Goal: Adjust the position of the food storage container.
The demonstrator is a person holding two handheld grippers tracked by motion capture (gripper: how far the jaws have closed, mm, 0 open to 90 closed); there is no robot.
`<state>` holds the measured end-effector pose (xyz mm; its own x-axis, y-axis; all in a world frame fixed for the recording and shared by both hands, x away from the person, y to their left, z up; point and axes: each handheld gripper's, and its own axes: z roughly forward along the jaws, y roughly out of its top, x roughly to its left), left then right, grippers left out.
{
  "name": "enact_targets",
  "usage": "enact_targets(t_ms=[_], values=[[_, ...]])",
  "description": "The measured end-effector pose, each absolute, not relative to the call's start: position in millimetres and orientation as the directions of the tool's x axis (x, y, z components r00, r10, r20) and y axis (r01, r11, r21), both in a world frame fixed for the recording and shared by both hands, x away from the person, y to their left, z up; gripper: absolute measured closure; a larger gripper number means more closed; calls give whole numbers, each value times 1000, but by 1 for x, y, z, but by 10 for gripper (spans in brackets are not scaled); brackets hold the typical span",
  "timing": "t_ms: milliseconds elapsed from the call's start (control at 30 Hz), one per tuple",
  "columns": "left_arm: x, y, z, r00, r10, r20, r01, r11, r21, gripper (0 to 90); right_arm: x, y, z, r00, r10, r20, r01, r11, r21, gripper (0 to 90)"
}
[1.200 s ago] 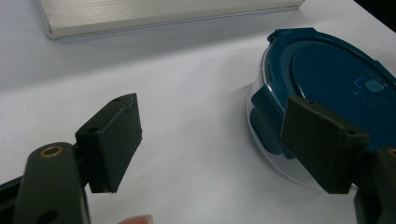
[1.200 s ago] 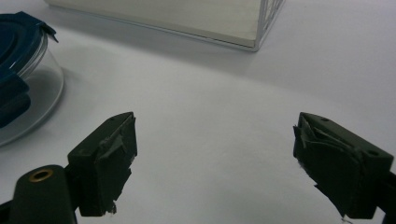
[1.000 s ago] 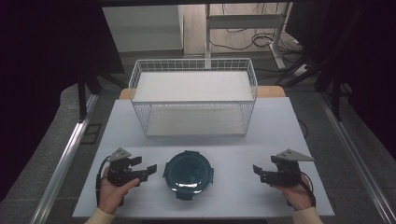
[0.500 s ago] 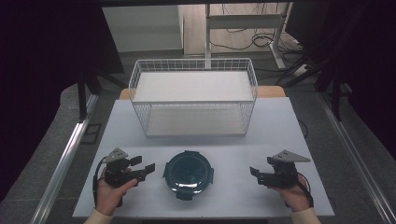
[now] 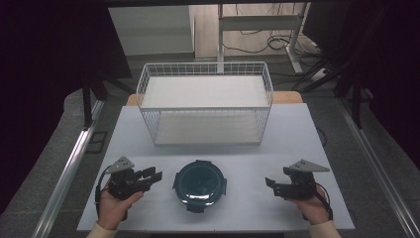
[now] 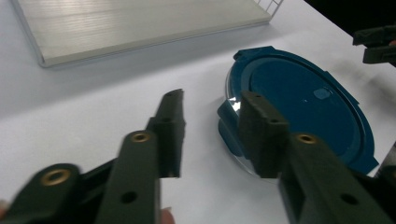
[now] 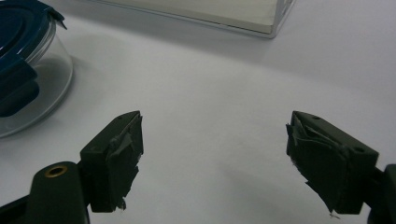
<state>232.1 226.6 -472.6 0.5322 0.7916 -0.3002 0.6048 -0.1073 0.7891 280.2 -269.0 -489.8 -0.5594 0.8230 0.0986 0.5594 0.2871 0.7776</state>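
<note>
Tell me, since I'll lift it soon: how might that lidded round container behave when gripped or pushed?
The container looks rigid: clear hard bowl, blue clip lid. Its smooth wall may slip between jaws. Low and wide, it would likely slide on the table, not tip.

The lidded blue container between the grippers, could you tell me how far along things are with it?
Nothing looks done: the container sits closed on the table, the wire basket empty. Left gripper and right gripper flank it, open and empty. Grasping remains.
</note>
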Motion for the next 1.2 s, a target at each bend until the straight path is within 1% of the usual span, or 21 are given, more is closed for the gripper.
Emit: enact_targets(t_ms=[133,233,333,600,800,1200], values=[[228,222,-467,572,762,-304,597,-132,792,779,281,-270,-491,-561,820,112,569,284,772,189],[226,219,-465,596,744,-301,591,-153,792,833,281,-270,-492,-560,821,110,569,285,771,189],[224,216,-464,619,726,-300,594,-182,784,863,280,-269,-492,-560,821,107,569,287,771,189],[214,213,-479,613,740,-276,627,-243,740,876,280,-267,-493,-567,818,99,568,301,766,192],[209,212,-493,612,740,-280,657,-278,701,894,280,-267,-493,-567,818,102,566,296,770,193],[206,190,-505,654,712,-257,663,-376,647,898,280,-268,-492,-564,819,102,565,294,771,192]])
